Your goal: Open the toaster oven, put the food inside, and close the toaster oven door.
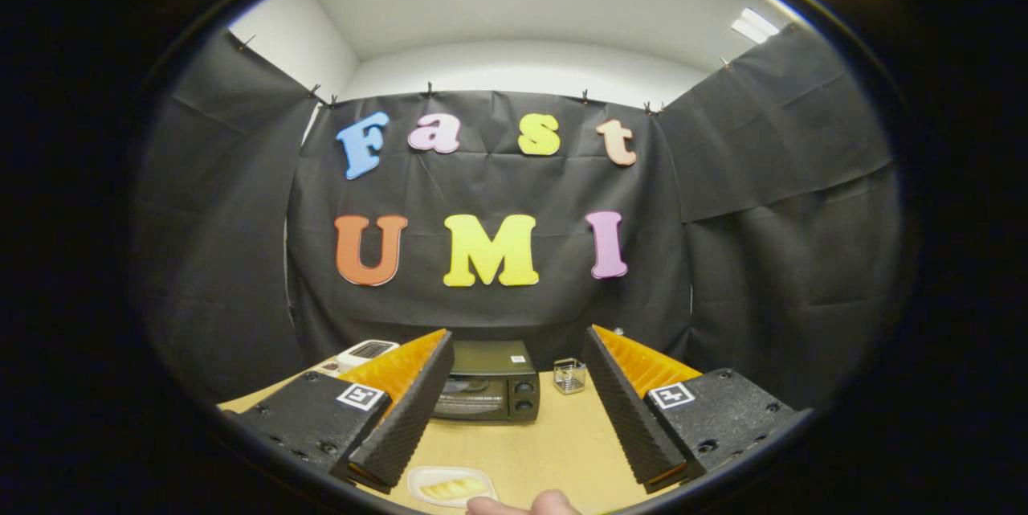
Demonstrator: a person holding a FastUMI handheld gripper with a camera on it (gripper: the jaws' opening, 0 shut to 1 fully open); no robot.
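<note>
A small black toaster oven (487,392) stands on the wooden table (554,443), beyond my fingers, its glass door closed and two knobs at its right. A white plate (450,486) with pale yellow food on it lies on the table near me, below the gap between the fingers. My gripper (514,406) is open and held above the table, with nothing between its fingers. A fingertip of a person (522,504) shows just right of the plate.
A small clear glass container (569,375) stands right of the oven at the back of the table. A white device (365,353) lies behind my left finger at the table's far left. Black cloth walls close in the booth.
</note>
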